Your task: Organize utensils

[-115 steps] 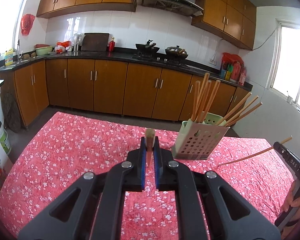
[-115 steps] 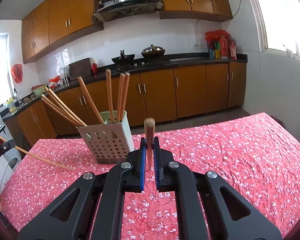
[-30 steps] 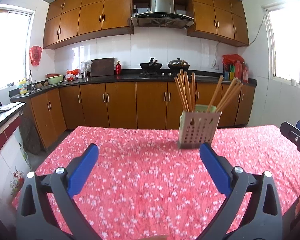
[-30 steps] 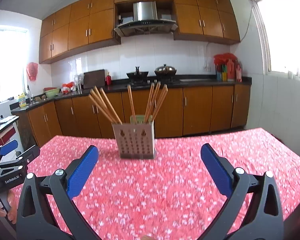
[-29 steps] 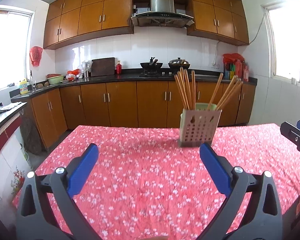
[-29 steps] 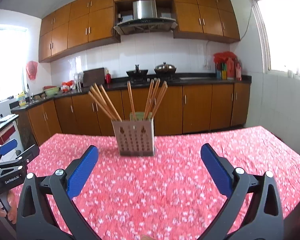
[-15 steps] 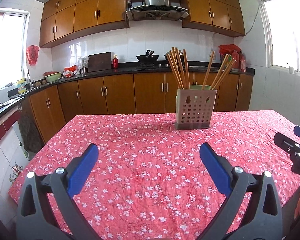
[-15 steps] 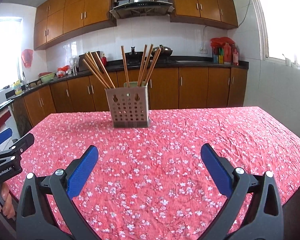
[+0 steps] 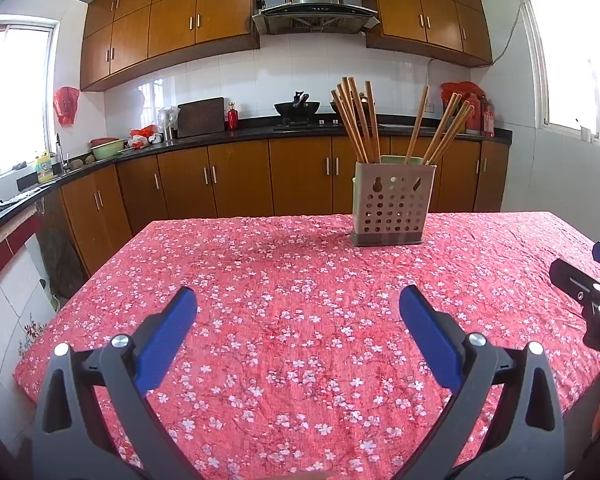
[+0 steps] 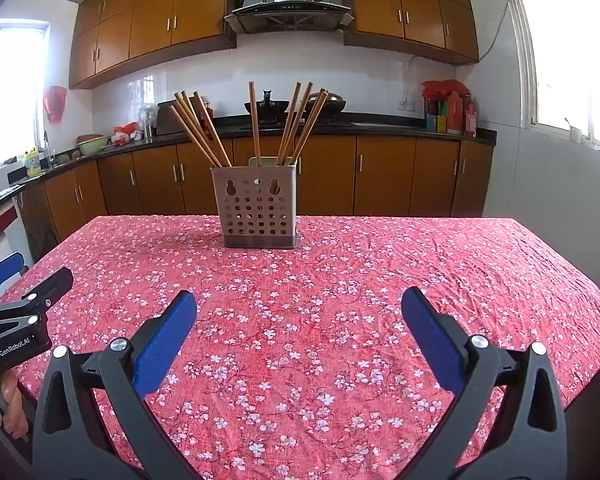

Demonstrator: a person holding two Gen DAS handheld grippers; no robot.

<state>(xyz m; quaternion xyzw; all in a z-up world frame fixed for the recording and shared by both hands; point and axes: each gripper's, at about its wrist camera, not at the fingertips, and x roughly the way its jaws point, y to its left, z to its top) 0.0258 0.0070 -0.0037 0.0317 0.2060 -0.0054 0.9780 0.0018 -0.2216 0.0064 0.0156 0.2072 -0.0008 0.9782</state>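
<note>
Both hand-held grippers, left [image 9: 298, 300] and right [image 10: 299, 302], gaping empty; wooden chopsticks [image 10: 253, 122] standing upright in perforated beige plastic holder [image 10: 257, 212], lying straight ahead of right one.

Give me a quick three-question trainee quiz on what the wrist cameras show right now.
1. True or false: the left tool is holding a chopstick.
2. Where are the chopsticks? A) lying on the tablecloth B) standing in the perforated holder C) in the right tool
3. Fill in: the holder stands on a red floral ____.

Key: 1 false, both tools, including the right tool, are open and empty; 2 B; 3 tablecloth.
</note>
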